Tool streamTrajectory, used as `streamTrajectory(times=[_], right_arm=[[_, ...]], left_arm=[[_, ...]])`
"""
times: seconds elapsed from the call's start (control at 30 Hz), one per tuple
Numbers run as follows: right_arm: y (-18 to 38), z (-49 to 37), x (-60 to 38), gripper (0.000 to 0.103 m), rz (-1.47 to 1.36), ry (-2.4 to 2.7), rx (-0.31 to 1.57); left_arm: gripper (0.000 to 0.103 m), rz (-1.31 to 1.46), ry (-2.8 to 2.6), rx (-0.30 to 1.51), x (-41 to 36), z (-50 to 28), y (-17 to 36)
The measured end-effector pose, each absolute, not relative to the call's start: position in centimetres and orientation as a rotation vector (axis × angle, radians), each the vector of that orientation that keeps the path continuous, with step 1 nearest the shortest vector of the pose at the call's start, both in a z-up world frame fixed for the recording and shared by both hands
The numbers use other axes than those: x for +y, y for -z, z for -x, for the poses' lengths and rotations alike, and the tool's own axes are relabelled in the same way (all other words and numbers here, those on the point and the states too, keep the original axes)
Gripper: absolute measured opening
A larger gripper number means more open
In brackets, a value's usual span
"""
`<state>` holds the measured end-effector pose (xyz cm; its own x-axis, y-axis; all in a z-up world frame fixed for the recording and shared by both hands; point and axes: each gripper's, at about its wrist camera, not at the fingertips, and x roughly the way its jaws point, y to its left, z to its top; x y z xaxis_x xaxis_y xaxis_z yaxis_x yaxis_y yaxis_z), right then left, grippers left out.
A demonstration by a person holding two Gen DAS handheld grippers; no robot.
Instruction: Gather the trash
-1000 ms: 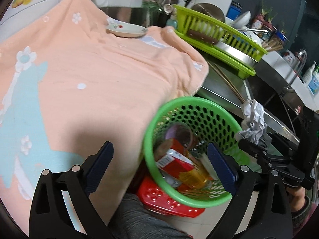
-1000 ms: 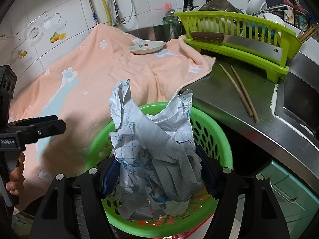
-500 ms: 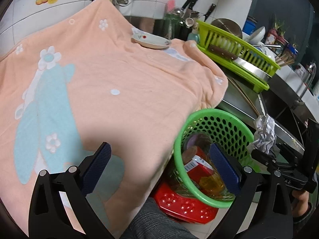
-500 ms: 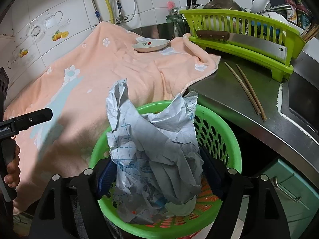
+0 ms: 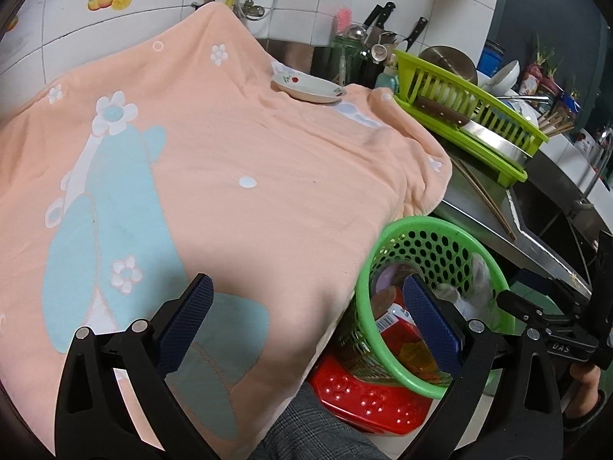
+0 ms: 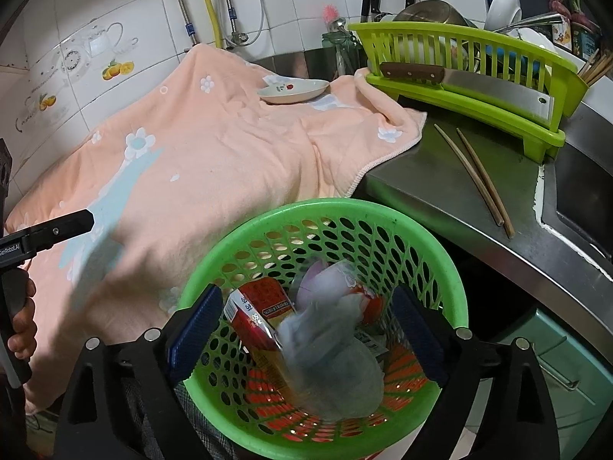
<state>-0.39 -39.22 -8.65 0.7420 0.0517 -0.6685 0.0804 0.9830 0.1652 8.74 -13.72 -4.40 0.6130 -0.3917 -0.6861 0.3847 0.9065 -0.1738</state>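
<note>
A green perforated basket (image 6: 433, 253) stands below the counter edge, on a red stool (image 5: 367, 402); it also shows in the left wrist view (image 5: 440, 226). A crumpled grey-white paper (image 6: 333, 352), blurred, is inside the basket, beside a red carton (image 6: 260, 306) and other wrappers. My right gripper (image 6: 302, 329) is open and empty just above the basket. My left gripper (image 5: 306, 322) is open and empty over the front edge of the peach towel (image 5: 230, 176).
A small plate (image 6: 293, 90) sits on the towel at the back. A green dish rack (image 6: 479, 76) with a cleaver (image 6: 479, 84) stands at the right. Two chopsticks (image 6: 475, 176) lie on the steel counter (image 6: 440, 188). A sink (image 6: 586, 191) is at far right.
My right gripper opened and let go of the crumpled paper, which fell into the basket. My left gripper moved left, away from the basket and over the towel.
</note>
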Motion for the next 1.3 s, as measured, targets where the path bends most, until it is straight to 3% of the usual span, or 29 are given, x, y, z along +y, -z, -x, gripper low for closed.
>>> streamTrajectory(times=[1.3], right_arm=[[5.5,0.2,-33.9,0.092,-0.156,0.0,0.684]], left_arm=[[0.098,-0.152,0.31,0.566,-11.4,-6.4,1.7]])
